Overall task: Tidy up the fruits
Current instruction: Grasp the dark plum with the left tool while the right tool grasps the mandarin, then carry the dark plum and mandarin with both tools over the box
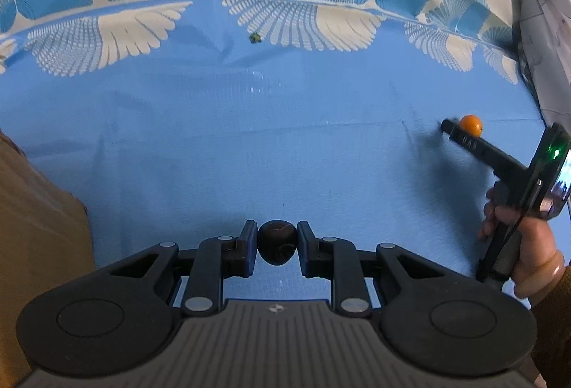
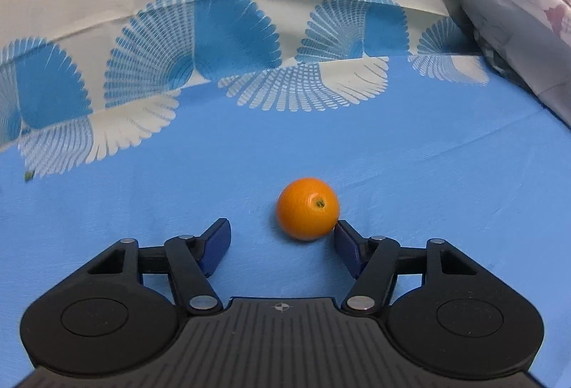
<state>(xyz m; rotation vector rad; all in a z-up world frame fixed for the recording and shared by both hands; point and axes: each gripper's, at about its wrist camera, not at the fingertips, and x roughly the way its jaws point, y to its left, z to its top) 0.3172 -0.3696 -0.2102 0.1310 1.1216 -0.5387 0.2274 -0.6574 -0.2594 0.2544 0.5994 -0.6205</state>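
Orange (image 2: 307, 208), right tongs (image 1: 450, 129) lettered "DAB"

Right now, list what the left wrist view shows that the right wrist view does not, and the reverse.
Only the left wrist view shows the left gripper shut on a dark round fruit, a brown cardboard box at the left edge, and the person's hand holding the right gripper from the side.

Only the right wrist view shows the right gripper's open jaws from behind, with its right pad close against the orange, and the orange's green stem end.

Both show the orange, the blue patterned cloth and a tiny green scrap on it.
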